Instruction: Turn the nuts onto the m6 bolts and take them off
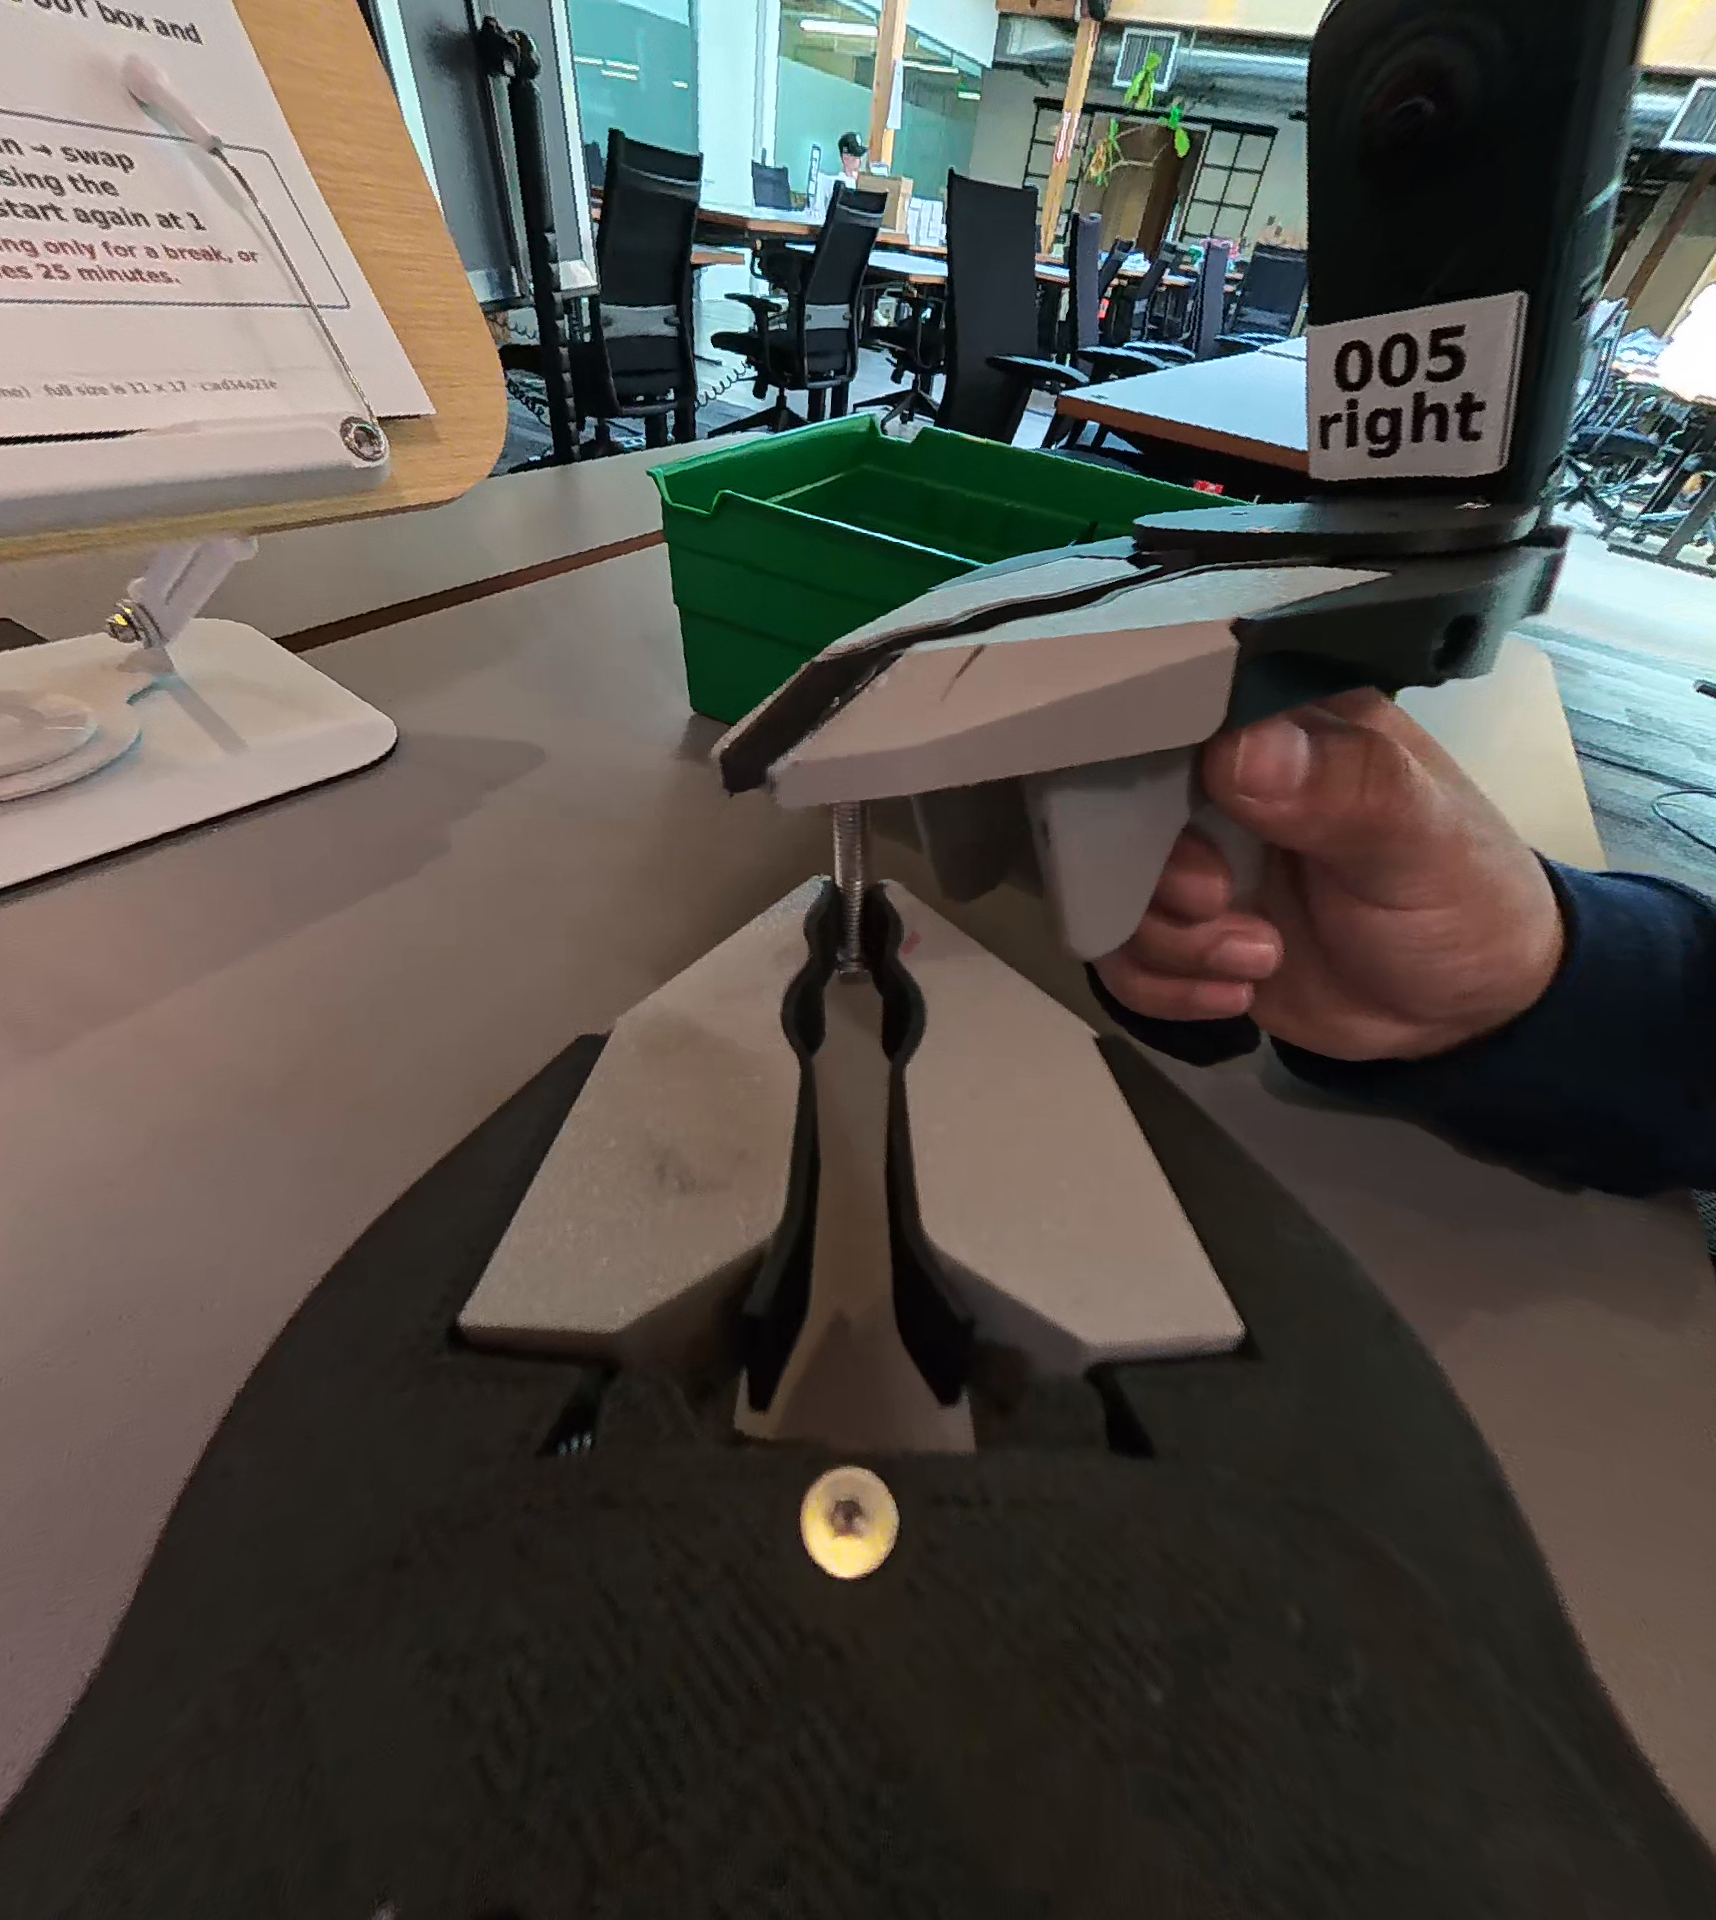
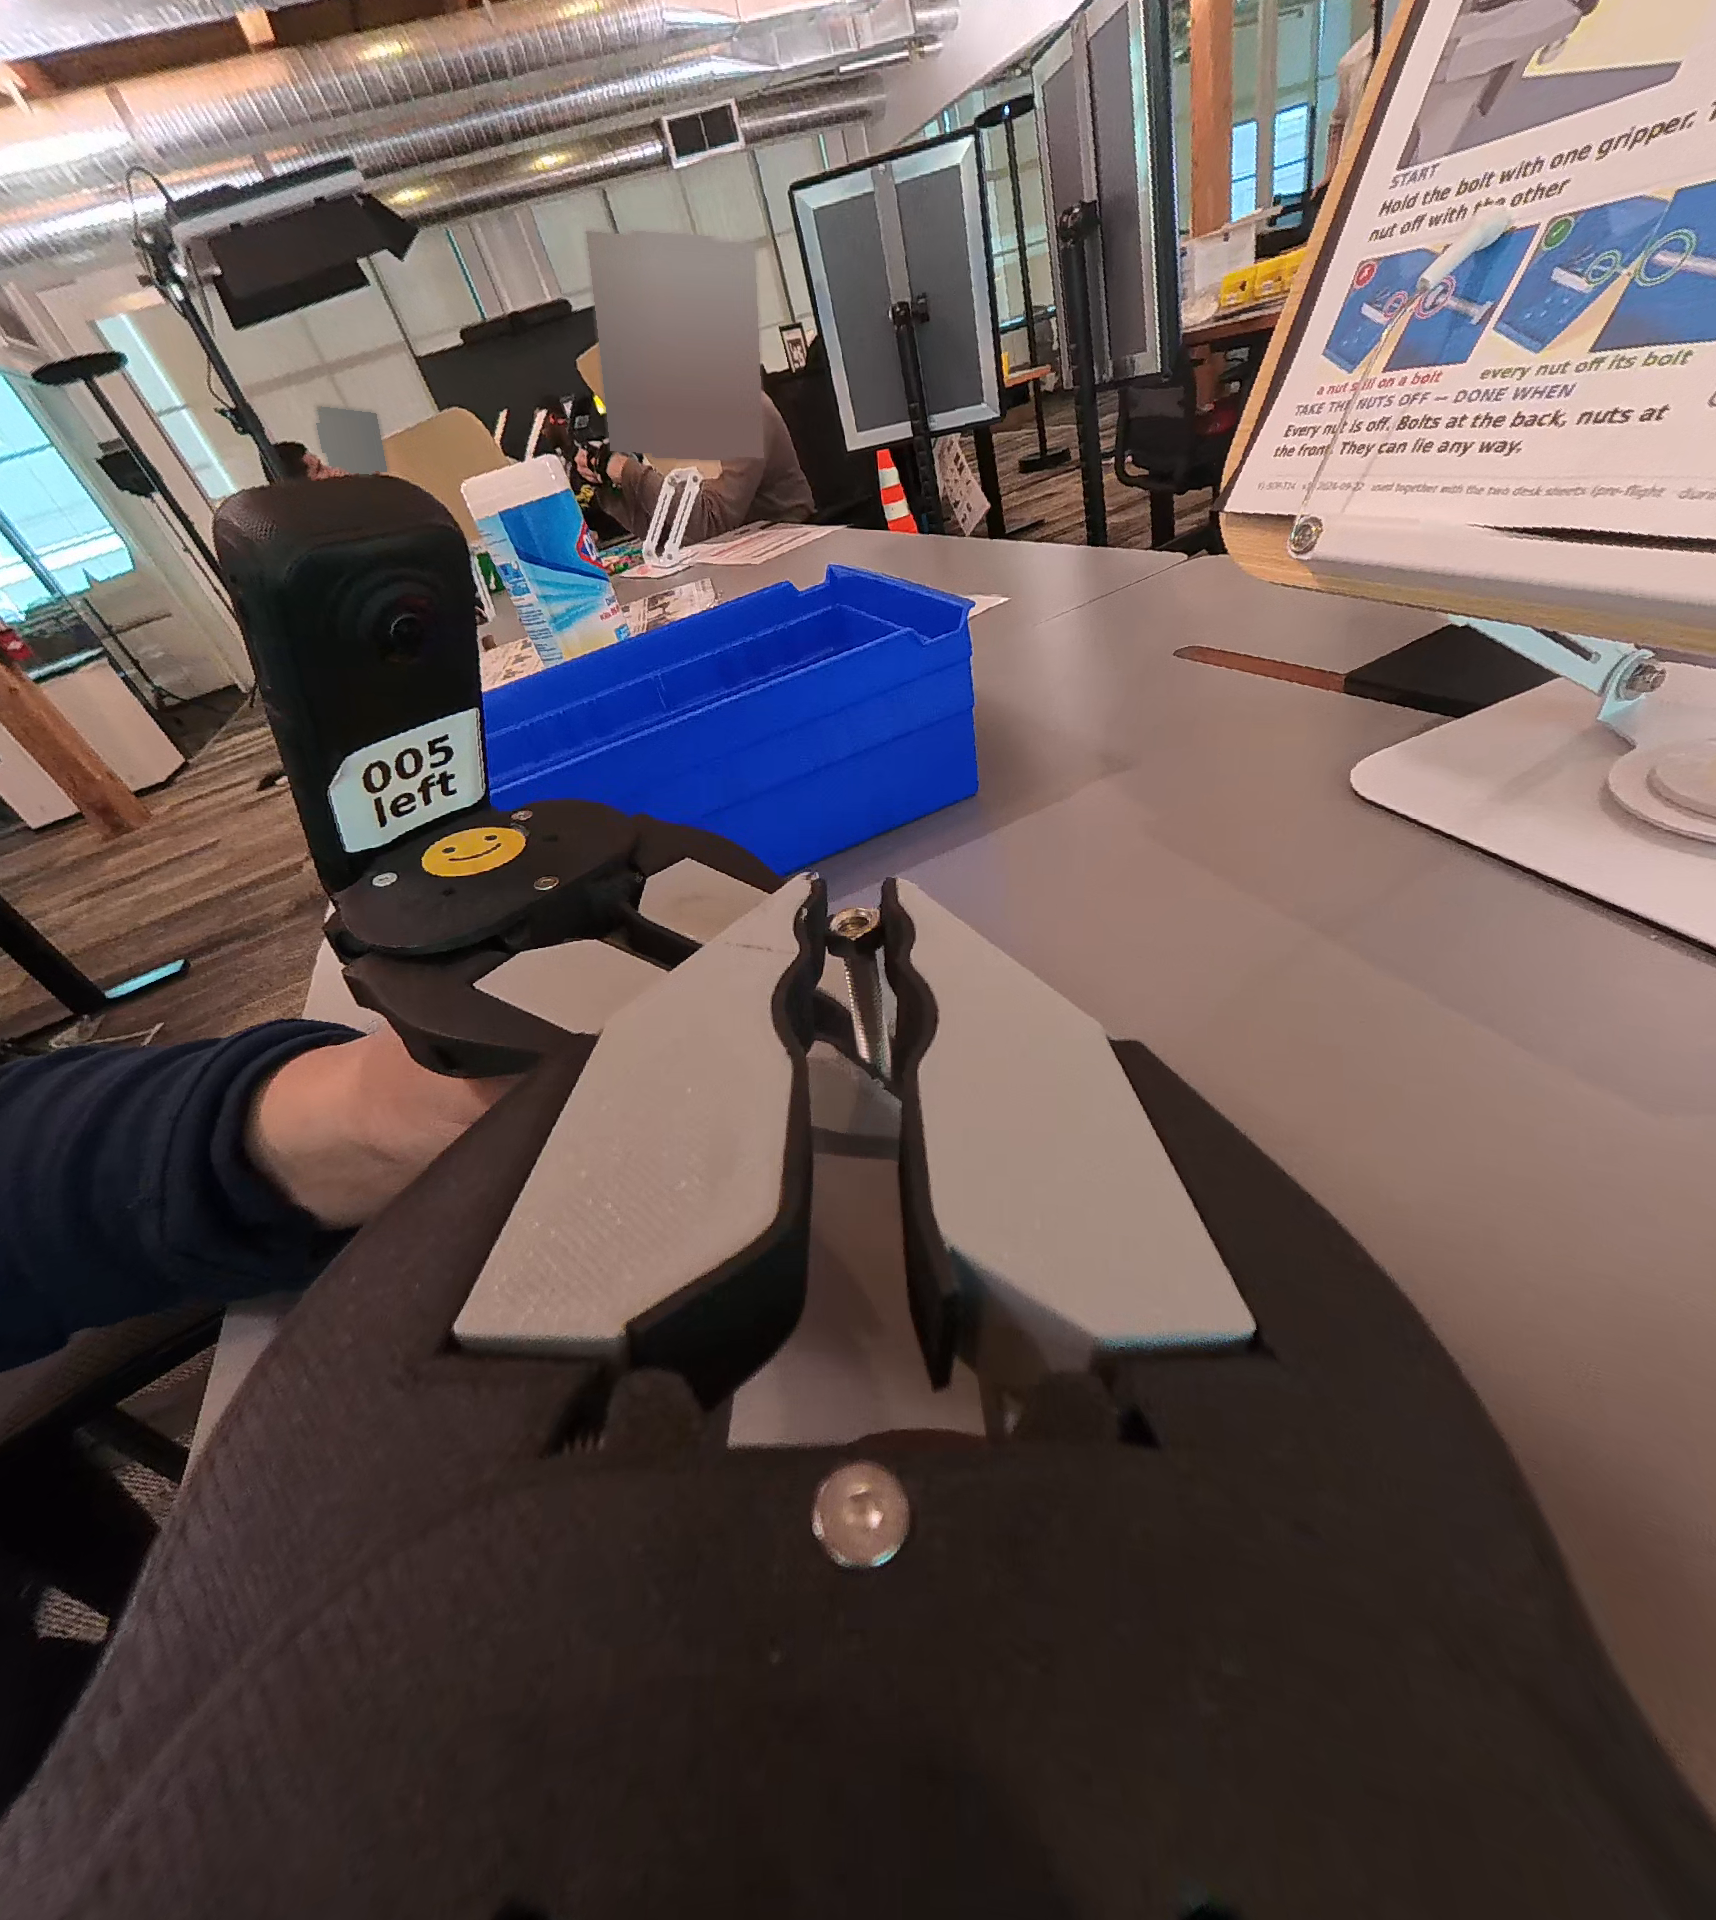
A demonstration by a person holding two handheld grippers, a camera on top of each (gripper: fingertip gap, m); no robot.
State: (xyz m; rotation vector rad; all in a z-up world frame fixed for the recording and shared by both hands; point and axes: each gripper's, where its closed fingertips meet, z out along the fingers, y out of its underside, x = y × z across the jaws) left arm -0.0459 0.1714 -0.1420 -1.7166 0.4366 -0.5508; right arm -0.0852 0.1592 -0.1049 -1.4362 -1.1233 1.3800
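A silver M6 bolt (image 1: 849, 862) stands upright between the two grippers above the grey table (image 1: 262, 1091). My left gripper (image 1: 849, 906) is shut on the bolt's lower end, near its head. My right gripper (image 1: 762, 767), held in a hand, comes in from the right and is shut at the bolt's top. In the right wrist view my right gripper (image 2: 854, 896) is shut on a silver nut (image 2: 854, 921) at its tips. The threaded shaft (image 2: 873, 1013) runs down below the nut. The left gripper's body (image 2: 480, 914) lies underneath to the left, its tips hidden.
A green bin (image 1: 781, 582) stands behind the grippers in the left wrist view. A blue bin (image 2: 781, 727) stands behind them in the right wrist view. An instruction board on a white stand (image 1: 158, 727) (image 2: 1560, 810) is at the table's side. A wipes canister (image 2: 542, 561) stands farther back. My hands' fingertips stand some 5 cm from each other.
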